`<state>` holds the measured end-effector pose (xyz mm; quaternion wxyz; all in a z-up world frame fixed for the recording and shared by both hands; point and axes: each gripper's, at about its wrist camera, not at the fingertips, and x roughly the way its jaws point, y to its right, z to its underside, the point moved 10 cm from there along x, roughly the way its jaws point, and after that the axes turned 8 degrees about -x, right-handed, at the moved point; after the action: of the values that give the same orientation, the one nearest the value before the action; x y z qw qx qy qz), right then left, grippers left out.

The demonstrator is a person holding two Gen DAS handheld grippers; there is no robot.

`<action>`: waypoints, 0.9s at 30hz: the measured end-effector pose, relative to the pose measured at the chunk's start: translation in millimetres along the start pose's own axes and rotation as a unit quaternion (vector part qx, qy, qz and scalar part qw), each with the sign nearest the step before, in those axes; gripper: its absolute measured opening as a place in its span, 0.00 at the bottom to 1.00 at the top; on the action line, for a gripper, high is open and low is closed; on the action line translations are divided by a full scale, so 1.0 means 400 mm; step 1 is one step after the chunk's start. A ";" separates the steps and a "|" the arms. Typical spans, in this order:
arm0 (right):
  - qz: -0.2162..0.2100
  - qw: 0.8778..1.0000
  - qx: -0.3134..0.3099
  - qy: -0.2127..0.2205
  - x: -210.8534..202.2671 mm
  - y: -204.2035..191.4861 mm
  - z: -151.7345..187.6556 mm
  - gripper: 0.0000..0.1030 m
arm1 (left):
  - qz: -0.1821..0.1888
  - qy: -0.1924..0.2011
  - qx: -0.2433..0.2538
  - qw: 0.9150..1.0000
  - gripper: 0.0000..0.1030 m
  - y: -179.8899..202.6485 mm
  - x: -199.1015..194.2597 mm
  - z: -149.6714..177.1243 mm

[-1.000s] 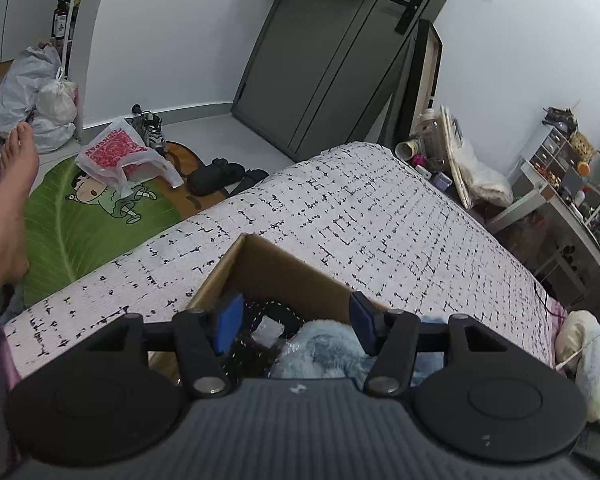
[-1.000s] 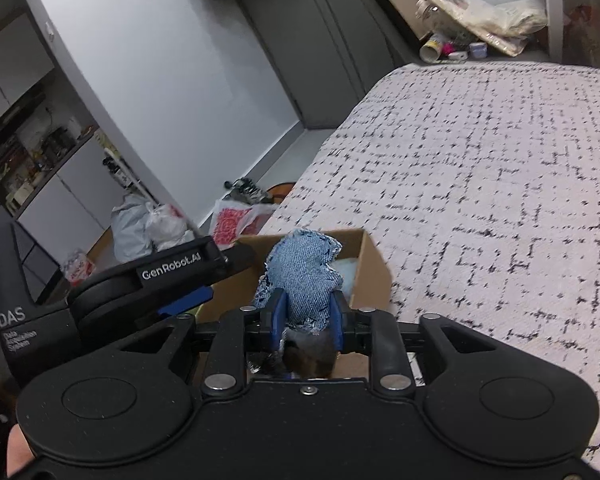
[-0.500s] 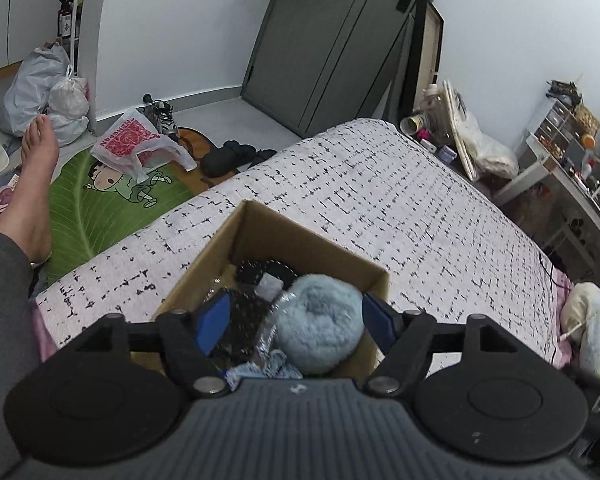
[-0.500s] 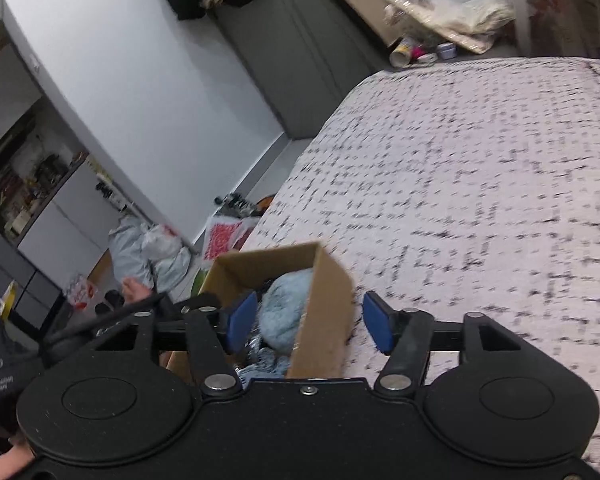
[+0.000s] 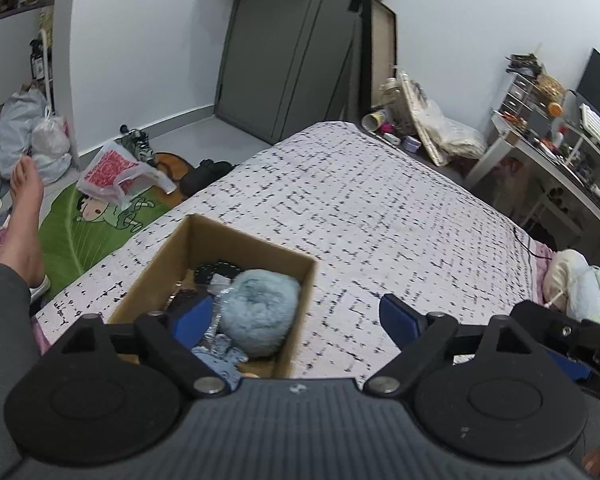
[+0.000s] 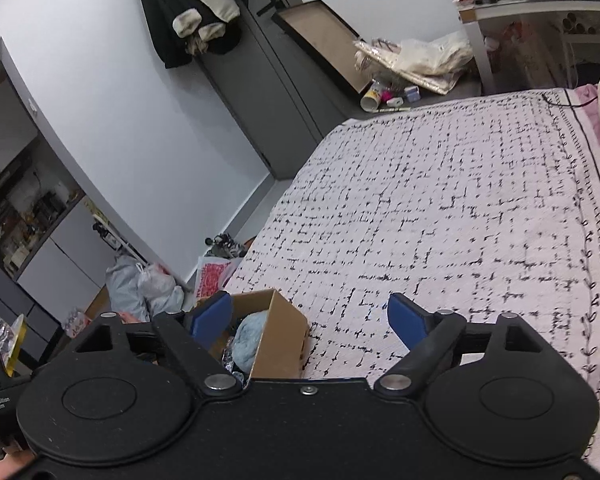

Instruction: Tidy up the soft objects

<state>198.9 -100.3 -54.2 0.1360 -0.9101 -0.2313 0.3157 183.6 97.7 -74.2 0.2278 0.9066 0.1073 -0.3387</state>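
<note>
An open cardboard box [image 5: 168, 254] sits on the near corner of the bed. It holds a fluffy light-blue ball [image 5: 256, 316], a blue denim piece [image 5: 220, 358] and dark items [image 5: 216, 270]. My left gripper [image 5: 296, 320] is open and empty, above the box's right wall. The box also shows in the right wrist view [image 6: 280, 340] with the fluffy ball [image 6: 250, 338] inside. My right gripper [image 6: 310, 320] is open and empty, above and behind the box.
The bed [image 5: 380, 216] has a white cover with black dashes. A green cartoon rug [image 5: 84, 232], a plastic bag [image 5: 116, 174] and shoes lie on the floor at left. A person's bare foot [image 5: 20, 216] is at left. A cluttered desk [image 5: 560, 152] stands at right.
My right gripper has let go of the blue denim piece, which now lies in the box, and has opened and pulled back. My left gripper has risen and shifted right.
</note>
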 end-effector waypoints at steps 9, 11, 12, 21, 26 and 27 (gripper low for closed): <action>0.004 1.000 -0.010 0.004 -0.067 0.034 -0.002 0.94 | 0.000 0.001 0.004 1.000 0.96 0.056 -0.051 0.029; 0.006 1.000 -0.014 0.006 -0.084 0.041 0.000 0.98 | -0.001 0.001 0.009 1.000 0.99 0.066 -0.062 0.038; 0.008 1.000 -0.014 0.007 -0.090 0.046 0.000 0.99 | -0.001 0.001 0.013 1.000 1.00 0.072 -0.067 0.043; 0.024 1.000 -0.013 0.001 -0.154 0.099 0.009 1.00 | 0.006 -0.003 0.041 0.999 1.00 0.125 -0.111 0.084; 0.032 0.999 -0.015 -0.003 -0.183 0.119 0.018 1.00 | 0.010 -0.006 0.057 0.998 1.00 0.147 -0.136 0.103; 0.032 0.999 -0.015 -0.004 -0.189 0.120 0.020 1.00 | 0.011 -0.008 0.060 0.998 1.00 0.151 -0.140 0.108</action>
<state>157.5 -179.1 -40.5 0.1108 -0.9179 -0.2071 0.3197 138.5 22.0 -45.2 0.1780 0.9171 0.0750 -0.3487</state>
